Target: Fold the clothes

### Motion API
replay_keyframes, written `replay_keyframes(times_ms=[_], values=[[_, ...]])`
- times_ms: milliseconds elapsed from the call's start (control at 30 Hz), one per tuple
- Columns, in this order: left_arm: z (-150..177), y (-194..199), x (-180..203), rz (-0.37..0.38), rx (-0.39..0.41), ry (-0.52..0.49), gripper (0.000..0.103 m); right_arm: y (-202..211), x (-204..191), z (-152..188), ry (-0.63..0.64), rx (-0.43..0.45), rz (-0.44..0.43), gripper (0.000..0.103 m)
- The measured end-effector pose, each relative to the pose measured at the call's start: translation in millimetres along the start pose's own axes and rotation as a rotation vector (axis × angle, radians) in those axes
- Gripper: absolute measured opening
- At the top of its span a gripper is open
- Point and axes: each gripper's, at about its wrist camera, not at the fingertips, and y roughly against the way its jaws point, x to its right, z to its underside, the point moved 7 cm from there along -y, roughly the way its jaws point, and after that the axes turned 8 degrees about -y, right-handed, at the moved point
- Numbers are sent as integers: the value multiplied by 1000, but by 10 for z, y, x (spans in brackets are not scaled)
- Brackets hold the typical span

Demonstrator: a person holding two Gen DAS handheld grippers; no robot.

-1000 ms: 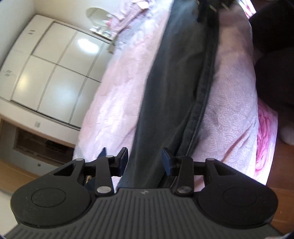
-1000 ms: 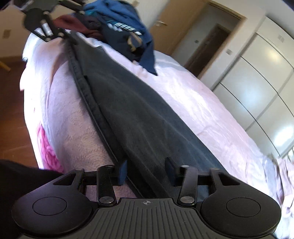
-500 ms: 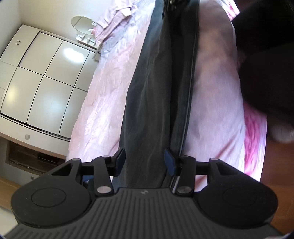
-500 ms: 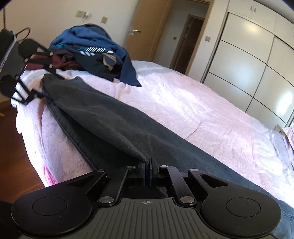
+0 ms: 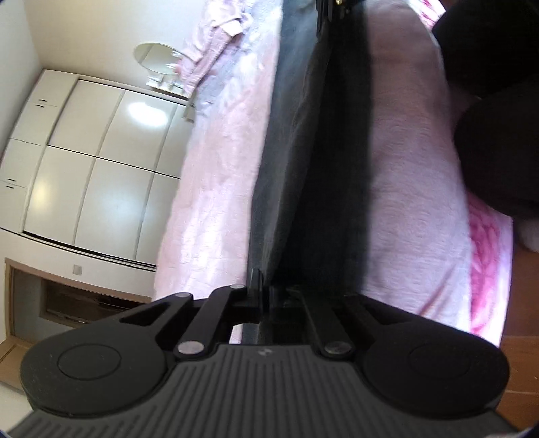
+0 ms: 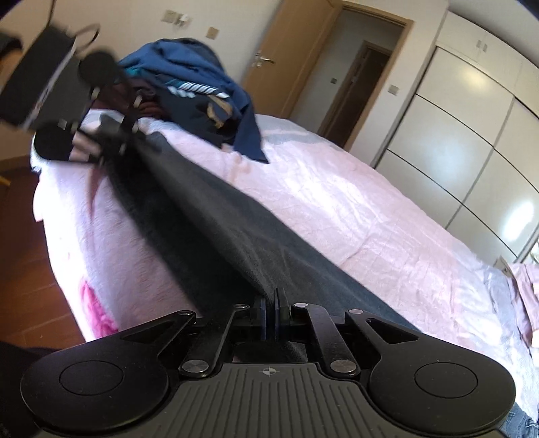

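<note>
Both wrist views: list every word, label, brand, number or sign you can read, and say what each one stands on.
No readable words or numbers in either view.
Left gripper body: a small pale emblem, too small to read.
Right gripper body: a small crosshair mark, no letters.
Navy garment on the clothes pile: white stripes and a tan patch, too blurred to read.
Wall plates: blank as far as can be seen.

Cloth on cloth, hard plastic at each end

The dark jeans [image 6: 235, 229] are matt, coarse denim; the pink bedspread [image 6: 353, 209] is crinkled, faintly sheeny cloth. Both tongs [image 6: 270, 313] [image 5: 261, 293] are matt black plastic with ribbed housings and small metal pivot pins. The wardrobe doors [image 5: 101, 161] look glossy white, the floor [image 6: 30, 269] polished wood.
</note>
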Motion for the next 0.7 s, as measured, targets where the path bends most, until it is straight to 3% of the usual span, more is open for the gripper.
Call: replay_keyframes(times_ms=[100,167,233,400,600,633,700], values=[[26,-191,346,54,-47,-82,5,-187,-90,171,-6,-35,-11,3],[41,-217,447,34,-53,-111,5,-255,-127,256,-6,-49,-3,4],[91,-198,463,24,-71,-107,6,-135,-123,251,-18,-22,8,5],[247,-187,328,0,-145,-72,10,286,115,459,-208,6,57,9],[312,22,261,115,-110,-51,14,751,339,723,-350,5,124,12],[349,73,212,134,-108,-40,16,828,372,707,-356,17,126,20],[455,206,119,169,-100,4,27,906,471,617,-360,48,127,49]])
